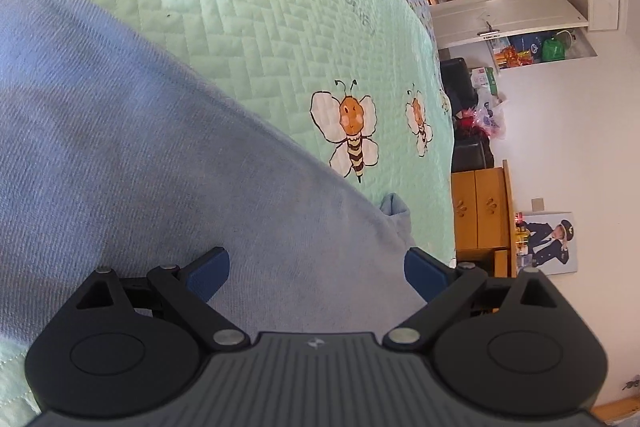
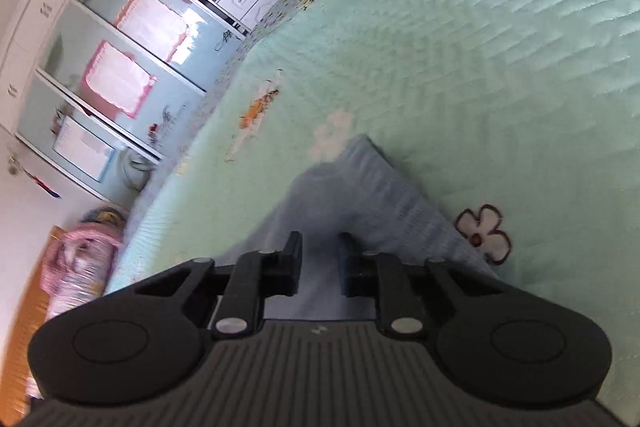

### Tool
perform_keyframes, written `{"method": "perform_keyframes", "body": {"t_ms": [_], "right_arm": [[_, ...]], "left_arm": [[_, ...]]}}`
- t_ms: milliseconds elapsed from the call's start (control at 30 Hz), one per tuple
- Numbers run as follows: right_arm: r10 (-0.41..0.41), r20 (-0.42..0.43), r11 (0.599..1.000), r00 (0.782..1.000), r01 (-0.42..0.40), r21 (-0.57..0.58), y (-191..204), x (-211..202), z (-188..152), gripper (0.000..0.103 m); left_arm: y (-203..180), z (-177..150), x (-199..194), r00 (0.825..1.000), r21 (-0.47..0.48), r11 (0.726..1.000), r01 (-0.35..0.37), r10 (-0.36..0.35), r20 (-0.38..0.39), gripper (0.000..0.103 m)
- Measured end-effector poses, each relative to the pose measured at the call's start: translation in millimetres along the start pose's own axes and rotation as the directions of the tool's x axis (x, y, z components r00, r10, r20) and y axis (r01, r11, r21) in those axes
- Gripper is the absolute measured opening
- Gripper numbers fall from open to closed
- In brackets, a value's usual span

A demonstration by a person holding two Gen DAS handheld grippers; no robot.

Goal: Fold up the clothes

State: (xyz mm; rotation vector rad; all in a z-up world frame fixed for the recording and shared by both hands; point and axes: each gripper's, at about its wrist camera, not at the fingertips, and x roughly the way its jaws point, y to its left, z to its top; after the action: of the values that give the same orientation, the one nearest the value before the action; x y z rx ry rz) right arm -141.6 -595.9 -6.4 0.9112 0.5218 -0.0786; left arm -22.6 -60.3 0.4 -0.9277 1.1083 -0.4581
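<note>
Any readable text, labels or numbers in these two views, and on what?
"HONEY": stitched on the green quilt, above the bee.
Small logo on the left gripper body: too small to read.
Wardrobe door decorations, right wrist view: blurred, unreadable.
Nothing on the blue garment.

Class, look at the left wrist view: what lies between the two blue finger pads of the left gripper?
Only the blue garment lies between the pads of the left gripper; its fabric fills the wide gap, seen in the left wrist view.

Green quilted bed (image 1: 260, 7); blue garment (image 1: 120, 147) on it
</note>
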Motion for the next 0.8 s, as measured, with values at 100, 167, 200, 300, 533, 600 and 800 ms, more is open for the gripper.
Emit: {"method": "perform_keyframes", "body": {"t_ms": [100, 167, 200, 300, 533, 600, 800], "right_arm": [[-0.004, -0.016, 1.000, 1.000, 0.004, -0.012, -3, 4, 4, 0.040], [-0.007, -0.027, 1.000, 1.000, 0.006, -0.021, -4, 7, 7, 0.050], [-0.008, -0.033, 1.000, 0.999, 0.007, -0.025, -5, 9, 8, 0.052], [-0.031, -0.042, 0.999, 0.999, 0.030, -0.023, -15, 13, 11, 0.000], [-0.134, -0.023, 0.986, 0.991, 0.131, -0.107, 9, 8, 12, 0.013], [-0.100, 0.013, 0.985, 0.995, 0.101, -0.140, 18, -1, 9, 0.034], [0.030, 0.103, 0.994, 0.994, -0.019, -0.107, 15, 2, -3, 0.061]], "left_arm": [[-6, 0, 5, 1.000, 0.019, 1.000, -0.004, 0.004, 0.013, 0.099], [-5, 0, 9, 1.000, 0.025, 1.000, -0.009, 0.009, 0.016, 0.099], [-4, 0, 9, 1.000, 0.025, 1.000, -0.008, 0.008, 0.019, 0.099], [1, 1, 8, 1.000, 0.006, 1.000, 0.017, -0.017, 0.022, 0.099], [-19, -7, 7, 0.998, 0.067, 0.997, 0.042, -0.044, 0.037, 0.099], [-42, -9, 16, 0.992, 0.114, 0.985, 0.128, -0.129, 0.003, 0.099], [-128, -11, 91, 0.955, 0.245, 0.929, 0.278, -0.240, -0.173, 0.099]]}}
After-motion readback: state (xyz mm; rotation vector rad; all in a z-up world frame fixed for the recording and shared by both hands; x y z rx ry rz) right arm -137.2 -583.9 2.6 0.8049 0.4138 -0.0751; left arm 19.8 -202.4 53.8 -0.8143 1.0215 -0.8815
